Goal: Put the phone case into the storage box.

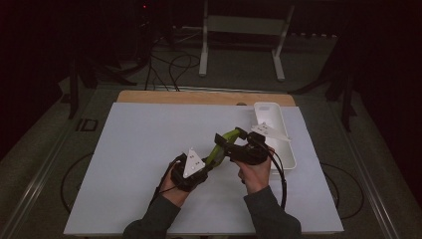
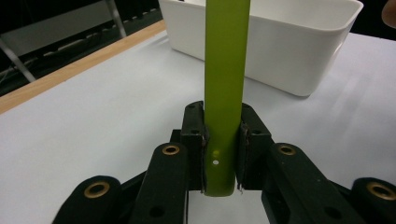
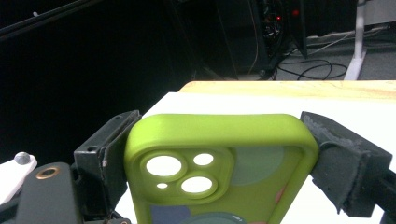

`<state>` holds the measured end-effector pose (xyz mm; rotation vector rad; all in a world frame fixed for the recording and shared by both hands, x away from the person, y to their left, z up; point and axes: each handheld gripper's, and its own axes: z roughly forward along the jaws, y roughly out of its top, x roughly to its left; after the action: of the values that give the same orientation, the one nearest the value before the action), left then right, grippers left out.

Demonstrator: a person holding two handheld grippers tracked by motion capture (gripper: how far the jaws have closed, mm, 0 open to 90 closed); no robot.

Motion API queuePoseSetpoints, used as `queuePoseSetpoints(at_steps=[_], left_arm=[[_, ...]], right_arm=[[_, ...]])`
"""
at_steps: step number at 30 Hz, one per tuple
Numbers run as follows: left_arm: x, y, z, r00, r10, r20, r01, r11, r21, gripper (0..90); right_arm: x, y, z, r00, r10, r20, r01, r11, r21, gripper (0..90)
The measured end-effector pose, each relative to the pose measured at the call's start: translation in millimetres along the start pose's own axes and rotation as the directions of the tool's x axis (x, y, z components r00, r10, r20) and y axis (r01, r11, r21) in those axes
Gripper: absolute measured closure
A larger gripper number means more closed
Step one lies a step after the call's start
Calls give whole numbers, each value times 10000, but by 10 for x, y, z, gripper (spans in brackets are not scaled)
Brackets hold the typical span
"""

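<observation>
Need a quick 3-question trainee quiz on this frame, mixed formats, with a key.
1. True or false: the left hand-held gripper is clamped on the thin edge of the green phone case.
2. Where does the white bin stand? A: on the table's right side. B: on the table's left side. C: on the floor.
3. Across which dimension of the case do the jaws of the right hand-held gripper sit?

Key: 1 true; 2 A; 3 its width.
</observation>
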<state>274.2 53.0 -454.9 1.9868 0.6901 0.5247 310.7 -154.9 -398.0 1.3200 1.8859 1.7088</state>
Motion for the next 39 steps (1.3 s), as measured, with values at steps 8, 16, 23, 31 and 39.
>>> queuePoseSetpoints(at_steps=[8,16,23,31,39], left_arm=[[27,-10,-4,10000,-86,12,85,9999,87,609],[79,-23,-20,9986,-520,-80,521,9986,99,361],[150,-25,-26,9960,-873,-188,880,9954,391,164],[197,-48,-32,9952,-955,-192,966,9931,666,87],[249,-50,-63,9945,-1041,-143,1048,9918,731,47]], right_arm=[[2,1,0,10000,27,13,-27,10000,28,157],[2,3,-3,9999,-81,143,80,9999,96,157],[9,17,-5,9994,-220,282,216,9997,148,157],[9,40,3,9988,-254,408,247,9995,191,157],[17,81,6,9986,-311,437,300,9992,249,157]])
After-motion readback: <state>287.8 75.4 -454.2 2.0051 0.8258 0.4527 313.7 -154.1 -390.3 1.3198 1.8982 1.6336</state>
